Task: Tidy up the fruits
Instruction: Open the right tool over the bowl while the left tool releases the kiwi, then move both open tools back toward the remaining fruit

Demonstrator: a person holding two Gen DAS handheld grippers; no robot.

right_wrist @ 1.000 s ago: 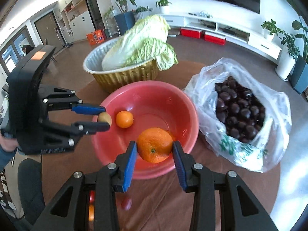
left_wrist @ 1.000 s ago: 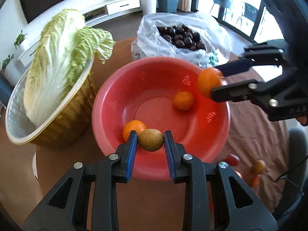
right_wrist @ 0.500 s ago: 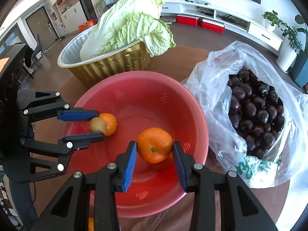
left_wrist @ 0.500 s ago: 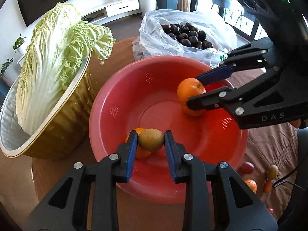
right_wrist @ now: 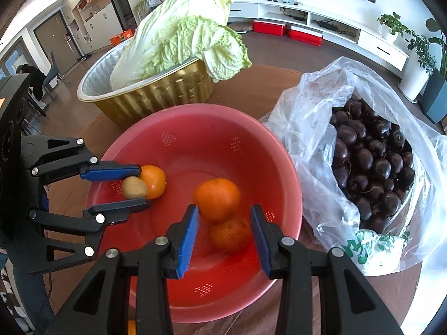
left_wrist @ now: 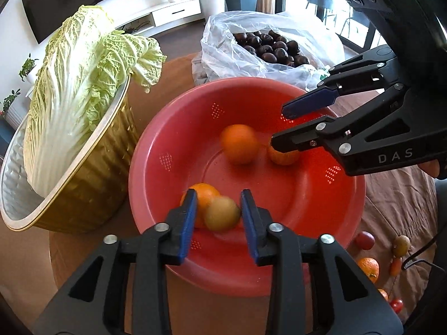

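Four fruits in bowl (right_wrist: 290, 184): kiwi (left_wrist: 222, 213), three oranges — one (left_wrist: 238, 143) blurred, loose mid-bowl.
Left gripper (left_wrist: 218, 215): opening, kiwi between the pads but apparently free, beside an orange (left_wrist: 205, 192) on the near wall.
Right gripper (right_wrist: 225, 223): part open, nothing held; two oranges below it.
Handling: light, round, prone to rolling; kiwi soft-skinned, orange rind firm and slick — best gripped across the widest part, gently.
Remaining: small fruits (left_wrist: 364, 240) on the surface (left_wrist: 391, 189).
Bystanders: cabbage (right_wrist: 181, 33), bagged dark fruit (right_wrist: 366, 162).
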